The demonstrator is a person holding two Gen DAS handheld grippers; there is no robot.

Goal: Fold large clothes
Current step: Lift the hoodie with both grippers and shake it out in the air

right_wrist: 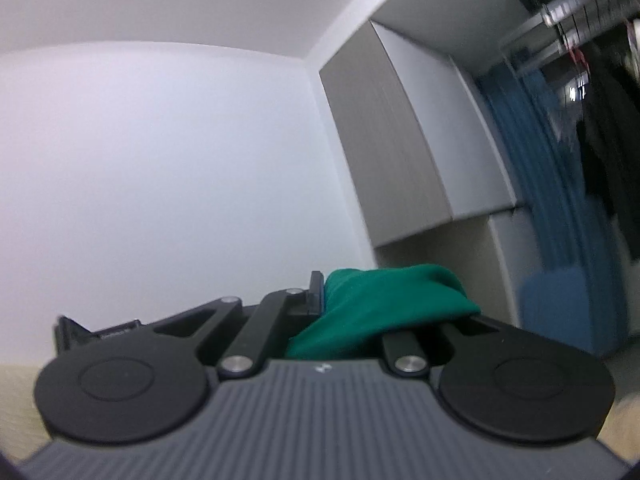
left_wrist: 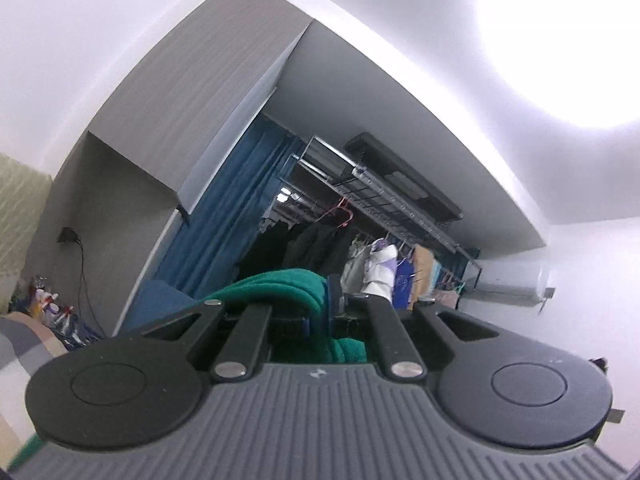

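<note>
Both grippers are tipped a little above level, so each wrist view takes in ceiling and upper walls more than anything low. In the left wrist view the white ceiling fills the top of the frame with a bright glare at the upper right, and a grey wall cabinet (left_wrist: 192,92) runs diagonally down the left half. Below it, mid-frame, a blue curtain (left_wrist: 236,216) hangs beside an open clothes rail (left_wrist: 400,196) holding dark coats and, further right, pale and coloured garments on hangers; a white air conditioner (left_wrist: 512,284) sits at the right edge and a clutter of bottles (left_wrist: 48,304) at the lower left. The right wrist view, blurred, shows mostly a bare white wall across its left half, the same cabinet (right_wrist: 392,152) right of centre and the curtain (right_wrist: 532,184) at the right; the hanging coats show only as a dark smear at its far right. The green garment (left_wrist: 288,284) bunches in thick folds at the lower centre of the left view, clamped in the left gripper (left_wrist: 320,312), whose jaws stand nearly together. In the right view the garment (right_wrist: 384,300) drapes over the lower centre, pinched in the right gripper (right_wrist: 324,300), whose jaws are pressed together on the cloth
</note>
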